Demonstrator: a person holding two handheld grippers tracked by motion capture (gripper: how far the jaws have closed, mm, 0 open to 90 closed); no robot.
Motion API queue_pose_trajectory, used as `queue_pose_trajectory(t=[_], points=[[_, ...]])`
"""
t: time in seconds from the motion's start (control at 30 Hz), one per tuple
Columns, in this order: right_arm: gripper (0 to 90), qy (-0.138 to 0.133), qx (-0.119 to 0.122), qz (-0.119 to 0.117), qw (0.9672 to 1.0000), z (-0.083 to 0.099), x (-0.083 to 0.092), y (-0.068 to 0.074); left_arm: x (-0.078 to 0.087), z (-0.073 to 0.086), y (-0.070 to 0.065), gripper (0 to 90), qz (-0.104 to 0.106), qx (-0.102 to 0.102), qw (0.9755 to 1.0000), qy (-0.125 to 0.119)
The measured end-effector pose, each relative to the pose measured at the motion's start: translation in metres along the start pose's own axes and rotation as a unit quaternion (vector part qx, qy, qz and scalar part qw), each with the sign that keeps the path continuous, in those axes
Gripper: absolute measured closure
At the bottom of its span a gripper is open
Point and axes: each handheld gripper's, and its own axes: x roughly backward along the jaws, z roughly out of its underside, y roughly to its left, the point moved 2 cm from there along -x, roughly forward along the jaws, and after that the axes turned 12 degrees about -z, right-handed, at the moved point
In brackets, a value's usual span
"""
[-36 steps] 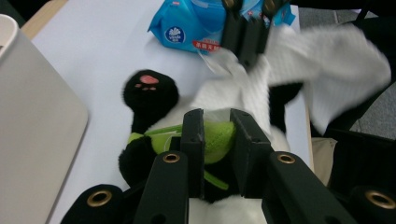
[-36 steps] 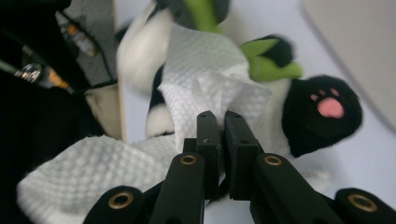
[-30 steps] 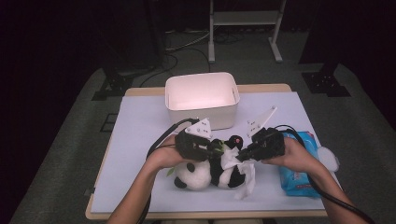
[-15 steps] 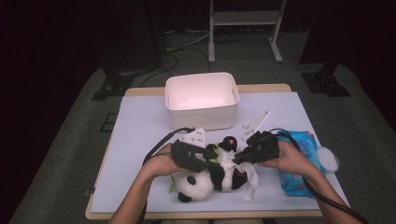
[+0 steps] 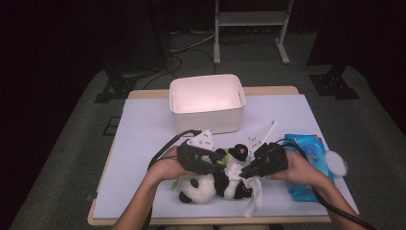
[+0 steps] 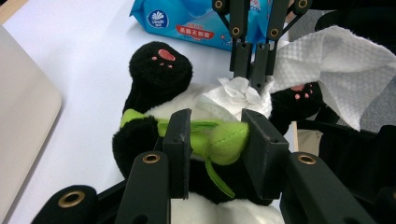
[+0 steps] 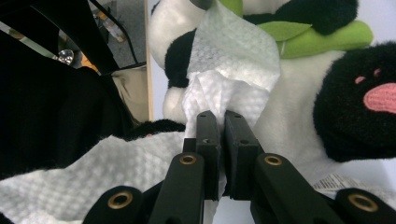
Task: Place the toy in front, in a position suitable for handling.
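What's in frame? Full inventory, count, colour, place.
panda: 1, black and white plush with a green leaf, on its back at the table's near edge
wipe: 1, white, pressed on the panda's belly, loose end trailing off
wipe pack: 1, blue, right side of the table
bin: 1, white, far middle of the table
lid: 1, white, round, right of the wipe pack
mat: 1, pale lilac, covers the table top
table: 1, light wood edge
frame: 1, white, on the floor behind the table
left tool: 1, black, jaws around the panda's green leaf
right tool: 1, black, shut on the wipe
forearms: 2, coming in from the bottom edge
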Motion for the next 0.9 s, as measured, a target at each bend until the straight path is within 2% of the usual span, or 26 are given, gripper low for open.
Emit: queue_pose_trajectory(t=[0.3, 0.47, 0.73, 0.9], points=[[84.4, -0.029, -0.005, 0.014, 0.9995, 0.0, 0.013, -0.006, 0.004, 0.007, -0.002, 54.6, 0.007, 0.006, 1.0, 0.002], [84.4, -0.036, -0.007, 0.035, 0.9987, 0.001, 0.025, -0.006, 0.011, 0.011, 0.001, 50.9, 0.006, 0.015, 0.9999, -0.001], [84.4, -0.053, -0.025, 0.073, 0.9956, 0.011, 0.055, -0.009, 0.023, 0.014, 0.007, 47.6, -0.006, 0.018, 0.9998, -0.006], [84.3, -0.058, -0.053, 0.104, 0.9915, 0.027, 0.074, -0.011, 0.028, 0.018, 0.009, 45.4, -0.014, 0.027, 0.9995, -0.009]])
